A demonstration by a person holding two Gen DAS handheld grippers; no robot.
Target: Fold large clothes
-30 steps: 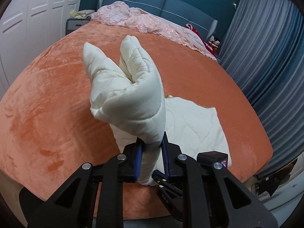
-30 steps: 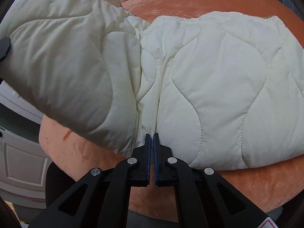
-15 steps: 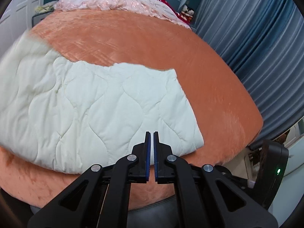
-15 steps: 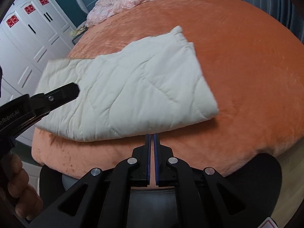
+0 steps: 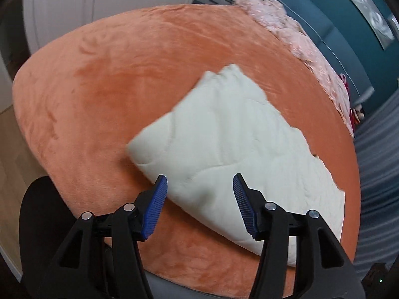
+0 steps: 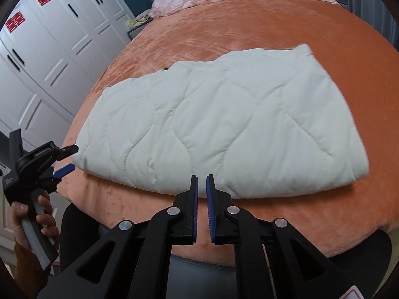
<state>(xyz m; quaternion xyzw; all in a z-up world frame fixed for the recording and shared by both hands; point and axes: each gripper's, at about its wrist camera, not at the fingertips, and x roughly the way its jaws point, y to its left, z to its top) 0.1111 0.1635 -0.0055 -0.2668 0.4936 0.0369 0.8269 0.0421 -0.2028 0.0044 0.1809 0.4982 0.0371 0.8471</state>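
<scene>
Orange bedspread (image 6: 261,22) lies bare around folded quilt (image 6: 224,124).

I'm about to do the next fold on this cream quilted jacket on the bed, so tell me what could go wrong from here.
1. The left gripper, jaws wide open, faces the thick folded corner of the quilted jacket; it may pinch only the top layers, so the fold could slump open.
2. The right gripper has its jaws nearly closed, too narrow for the padded edge unless opened first.
3. The jacket lies near the front edge of the orange bedspread; a tug towards you might drag it off.
</scene>
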